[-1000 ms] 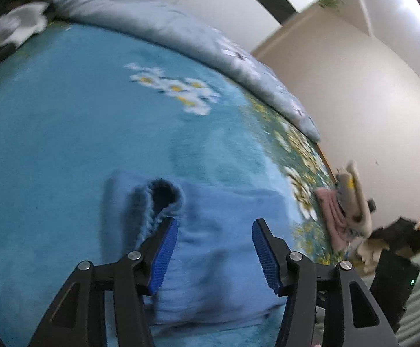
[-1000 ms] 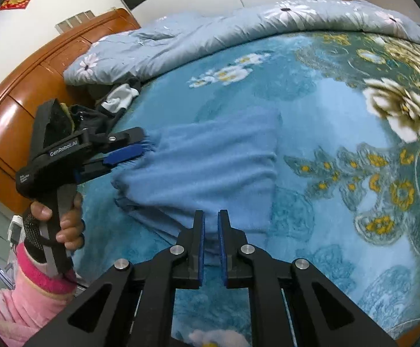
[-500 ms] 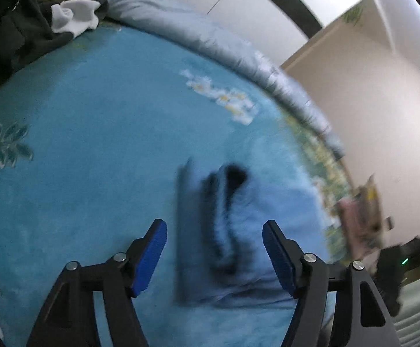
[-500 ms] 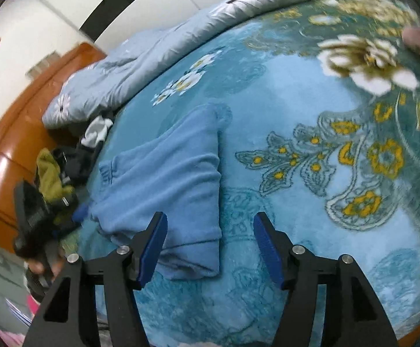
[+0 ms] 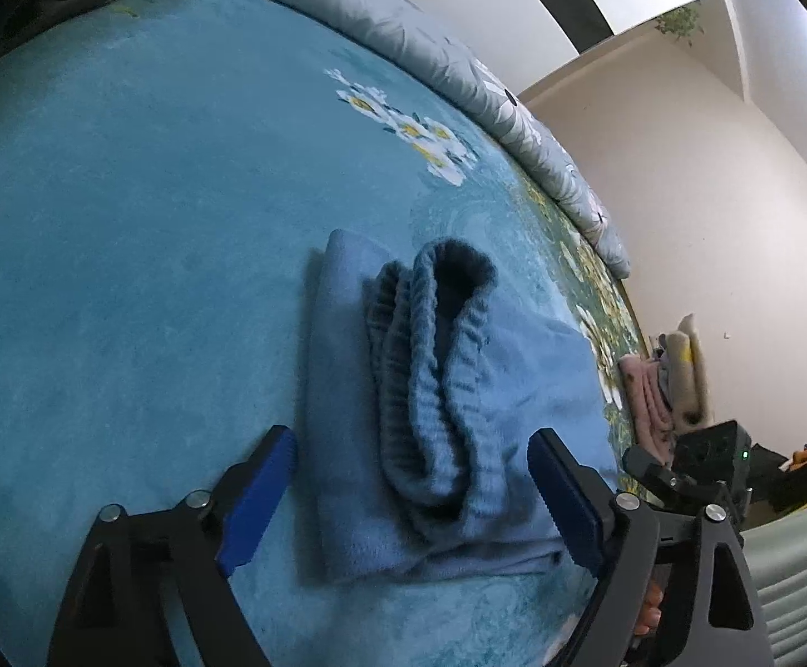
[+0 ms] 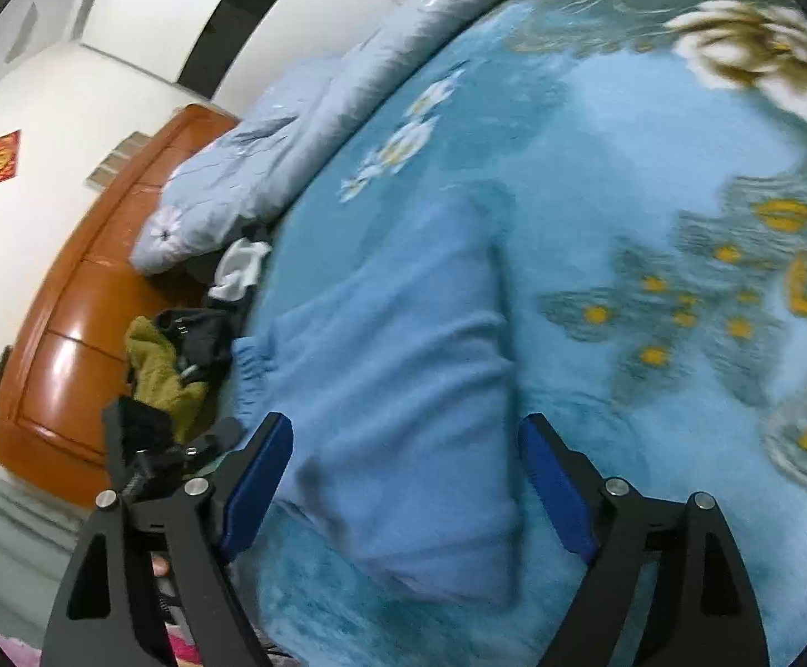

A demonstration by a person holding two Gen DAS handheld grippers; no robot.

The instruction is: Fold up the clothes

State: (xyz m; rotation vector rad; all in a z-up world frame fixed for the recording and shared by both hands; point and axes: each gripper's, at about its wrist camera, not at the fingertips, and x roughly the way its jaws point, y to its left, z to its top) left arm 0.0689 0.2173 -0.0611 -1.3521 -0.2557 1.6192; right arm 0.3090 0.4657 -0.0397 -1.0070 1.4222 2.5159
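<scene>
A folded light-blue fleece garment (image 5: 447,406) lies flat on the blue flowered bedspread (image 5: 142,233), its ribbed waistband bunched on top. My left gripper (image 5: 414,500) is open and empty, its blue pads on either side of the garment's near end. In the right wrist view the same garment (image 6: 403,367) lies lengthwise on the bedspread (image 6: 653,178). My right gripper (image 6: 403,483) is open and empty over the garment's near end. The left gripper (image 6: 142,444) shows there at the lower left.
A grey flowered duvet (image 5: 459,72) is rolled along the far side of the bed. A pile of dark, olive and white clothes (image 6: 192,333) lies by the wooden headboard (image 6: 75,322). Pink and beige folded clothes (image 5: 664,383) sit at the bed's far corner.
My right gripper has opened from shut and let go of the garment. My left gripper has opened wider and drawn back to the garment's waistband end. The garment now lies flat.
</scene>
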